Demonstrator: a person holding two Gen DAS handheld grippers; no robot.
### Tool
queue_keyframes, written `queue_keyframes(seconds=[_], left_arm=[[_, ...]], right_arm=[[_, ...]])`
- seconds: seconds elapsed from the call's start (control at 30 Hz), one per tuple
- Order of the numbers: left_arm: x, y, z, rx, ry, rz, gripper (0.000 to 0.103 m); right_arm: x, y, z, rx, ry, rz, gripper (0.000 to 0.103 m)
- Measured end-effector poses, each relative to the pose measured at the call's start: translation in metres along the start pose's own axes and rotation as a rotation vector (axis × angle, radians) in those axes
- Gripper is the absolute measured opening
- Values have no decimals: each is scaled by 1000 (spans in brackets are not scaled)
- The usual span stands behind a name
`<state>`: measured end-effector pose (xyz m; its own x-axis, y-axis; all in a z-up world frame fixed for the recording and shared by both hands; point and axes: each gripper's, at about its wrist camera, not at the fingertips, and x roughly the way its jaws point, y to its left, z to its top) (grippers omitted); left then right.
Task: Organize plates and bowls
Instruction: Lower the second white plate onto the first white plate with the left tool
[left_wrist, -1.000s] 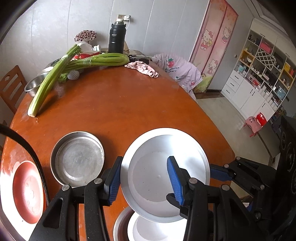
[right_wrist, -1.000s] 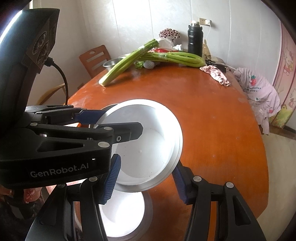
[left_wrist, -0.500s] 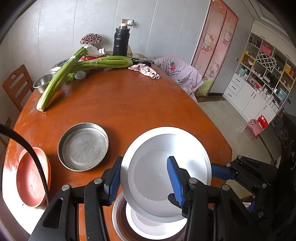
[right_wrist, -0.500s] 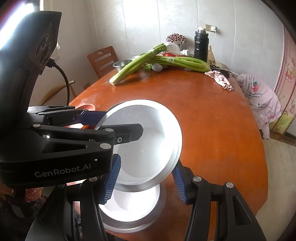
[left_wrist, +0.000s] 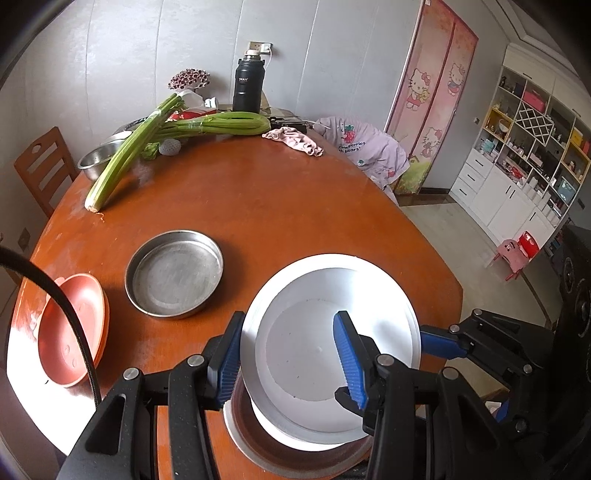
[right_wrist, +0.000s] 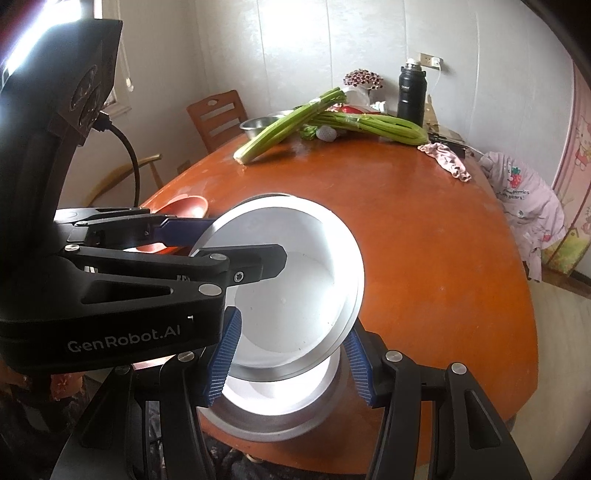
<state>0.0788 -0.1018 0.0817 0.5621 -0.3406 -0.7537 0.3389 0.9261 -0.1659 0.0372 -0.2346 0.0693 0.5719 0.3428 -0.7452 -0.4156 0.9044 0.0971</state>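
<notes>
A white-lined metal bowl (left_wrist: 332, 325) hangs tilted above a second like bowl (left_wrist: 295, 454) that rests at the table's near edge. My left gripper (left_wrist: 291, 358) is shut on the upper bowl's left rim, one finger inside and one outside. My right gripper (right_wrist: 291, 358) is shut on the same bowl (right_wrist: 295, 280) at its lower rim, over the bowl on the table (right_wrist: 273, 410). The right gripper's fingers (left_wrist: 439, 343) reach the rim from the right. A flat steel pan (left_wrist: 173, 273) and stacked red plates (left_wrist: 70, 328) lie to the left.
Celery bunches (left_wrist: 125, 162), a steel bowl (left_wrist: 94, 160), a black flask (left_wrist: 247, 86) and a pink cloth (left_wrist: 295, 138) sit at the table's far side. A wooden chair (left_wrist: 42, 166) stands at the left. A garment-draped chair (left_wrist: 365, 151) stands at the right.
Both grippers have lifted the upper bowl higher and pulled back a little, so more of the bowl beneath and of the red plates shows. Both grips are unchanged.
</notes>
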Motion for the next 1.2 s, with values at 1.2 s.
queue_keyframes(seconds=[1.2], left_arm=[[35, 6, -38, -16, 90, 10, 47]], right_arm=[[31, 6, -32, -9, 91, 10, 58]])
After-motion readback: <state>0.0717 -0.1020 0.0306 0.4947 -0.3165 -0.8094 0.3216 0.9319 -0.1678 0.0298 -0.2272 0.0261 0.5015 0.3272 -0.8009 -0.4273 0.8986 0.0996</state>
